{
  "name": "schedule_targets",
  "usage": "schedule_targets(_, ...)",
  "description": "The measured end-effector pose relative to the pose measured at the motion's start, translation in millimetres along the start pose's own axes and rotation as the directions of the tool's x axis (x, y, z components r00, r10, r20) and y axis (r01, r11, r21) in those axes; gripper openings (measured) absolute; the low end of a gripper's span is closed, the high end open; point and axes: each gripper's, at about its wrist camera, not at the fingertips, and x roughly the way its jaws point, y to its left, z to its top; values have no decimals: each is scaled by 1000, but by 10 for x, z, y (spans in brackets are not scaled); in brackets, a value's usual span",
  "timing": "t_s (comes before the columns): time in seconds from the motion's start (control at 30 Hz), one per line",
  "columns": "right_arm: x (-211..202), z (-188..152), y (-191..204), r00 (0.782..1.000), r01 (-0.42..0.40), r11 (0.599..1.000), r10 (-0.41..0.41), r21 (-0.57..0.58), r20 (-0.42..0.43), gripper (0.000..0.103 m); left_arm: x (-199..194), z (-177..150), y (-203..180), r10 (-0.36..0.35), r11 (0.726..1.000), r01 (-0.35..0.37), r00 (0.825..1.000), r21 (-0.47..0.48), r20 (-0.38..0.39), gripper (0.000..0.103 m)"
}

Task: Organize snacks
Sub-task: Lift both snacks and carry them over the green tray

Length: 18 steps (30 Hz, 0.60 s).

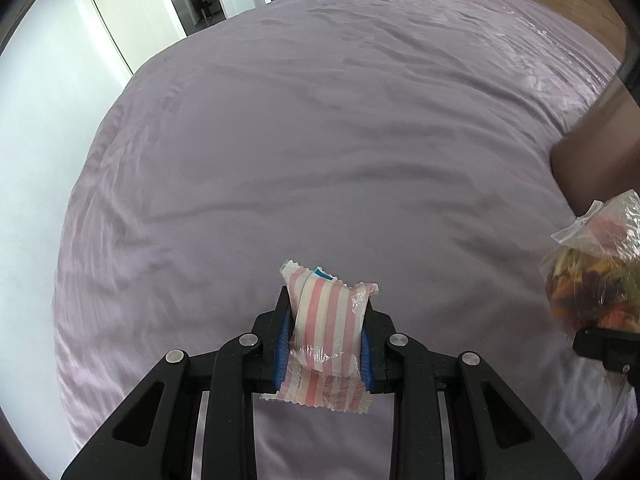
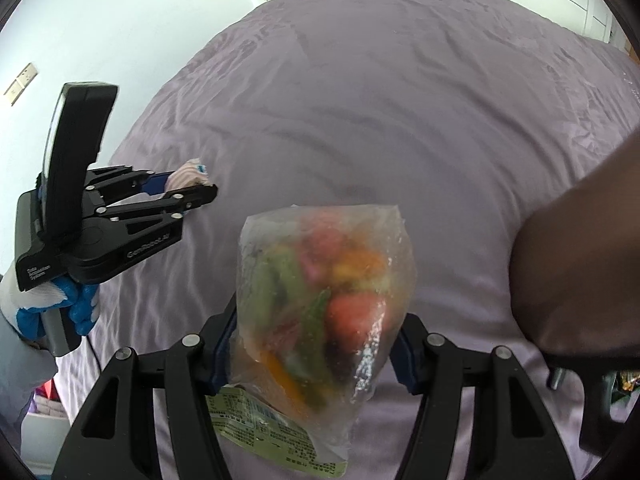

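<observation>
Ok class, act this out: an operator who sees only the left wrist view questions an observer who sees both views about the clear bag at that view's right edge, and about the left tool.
Operator: Is the clear plastic bag of colourful snacks gripped?
Observer: Yes, the right tool clamps it between its pads, above the purple bedcover.
Operator: Any label on it?
Observer: A green printed label at its lower end.
Operator: What holds my left tool?
Observer: A hand in a blue and white glove.
</observation>
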Motion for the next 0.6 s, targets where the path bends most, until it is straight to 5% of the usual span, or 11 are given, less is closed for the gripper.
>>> schedule_targets(0.6,-759,-1039,-563,991,-2,1000,4,18,-133,27,-583,-523,-1231,-113,993,115,985,11,-130,24)
